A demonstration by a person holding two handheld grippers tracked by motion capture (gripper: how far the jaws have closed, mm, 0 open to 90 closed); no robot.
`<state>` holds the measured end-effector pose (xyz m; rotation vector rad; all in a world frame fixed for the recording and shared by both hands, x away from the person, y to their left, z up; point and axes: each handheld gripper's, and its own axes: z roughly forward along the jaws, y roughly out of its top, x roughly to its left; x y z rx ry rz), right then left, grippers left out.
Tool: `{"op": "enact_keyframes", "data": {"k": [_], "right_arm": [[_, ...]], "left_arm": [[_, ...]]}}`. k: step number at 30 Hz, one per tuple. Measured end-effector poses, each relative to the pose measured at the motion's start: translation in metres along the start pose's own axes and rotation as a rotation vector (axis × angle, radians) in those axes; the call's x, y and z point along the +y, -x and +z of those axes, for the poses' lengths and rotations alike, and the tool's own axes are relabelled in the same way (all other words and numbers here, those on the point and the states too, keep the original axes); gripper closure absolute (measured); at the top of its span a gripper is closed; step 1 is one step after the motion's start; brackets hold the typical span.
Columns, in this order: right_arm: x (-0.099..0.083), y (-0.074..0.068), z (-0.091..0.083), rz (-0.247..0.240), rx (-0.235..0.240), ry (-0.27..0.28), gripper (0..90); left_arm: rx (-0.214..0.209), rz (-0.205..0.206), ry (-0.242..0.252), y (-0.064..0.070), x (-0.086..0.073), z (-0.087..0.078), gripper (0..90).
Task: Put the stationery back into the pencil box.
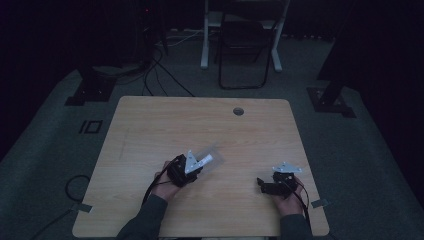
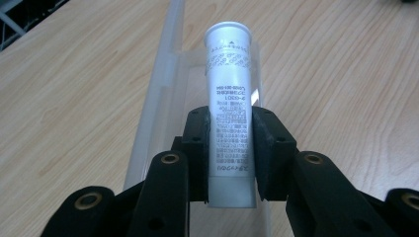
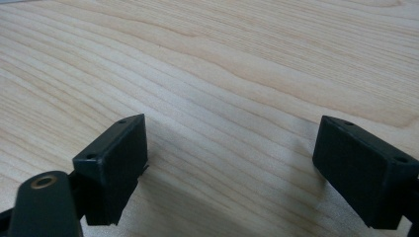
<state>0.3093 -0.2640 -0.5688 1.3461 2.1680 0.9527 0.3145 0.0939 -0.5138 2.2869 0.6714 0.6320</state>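
A white tube printed with small grey text lies lengthwise in a clear plastic case, and my left gripper is shut on the tube's lower half. From the high view, the left gripper sits at the table's centre-left with the tube and the clear case sticking out to its upper right. My right gripper rests near the front right of the table. In the right gripper view its jaws stand wide apart over bare wood, and the right gripper is open.
The light wooden table has a round cable hole near its far edge. A dark folding chair and white desk legs stand beyond the table. Cables trail on the grey floor.
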Motion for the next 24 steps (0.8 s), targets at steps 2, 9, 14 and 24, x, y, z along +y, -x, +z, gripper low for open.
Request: {"op": "enact_keyframes", "data": {"k": [2,9,14,24], "right_arm": [[0.000,0.000,0.000,0.000,0.000,0.000,13.4],[0.000,0.000,0.000,0.000,0.000,0.000,13.4],[0.000,0.000,0.000,0.000,0.001,0.000,13.4],[0.000,0.000,0.000,0.000,0.000,0.000,13.4]], "left_arm": [[0.006,0.008,-0.015,0.001,-0.002,0.002,70.7],[0.040,0.041,-0.047,0.004,-0.005,0.008,69.3],[0.044,0.045,-0.041,0.004,-0.005,0.005,65.1],[-0.036,0.003,0.076,0.018,-0.004,-0.018,59.2]]}}
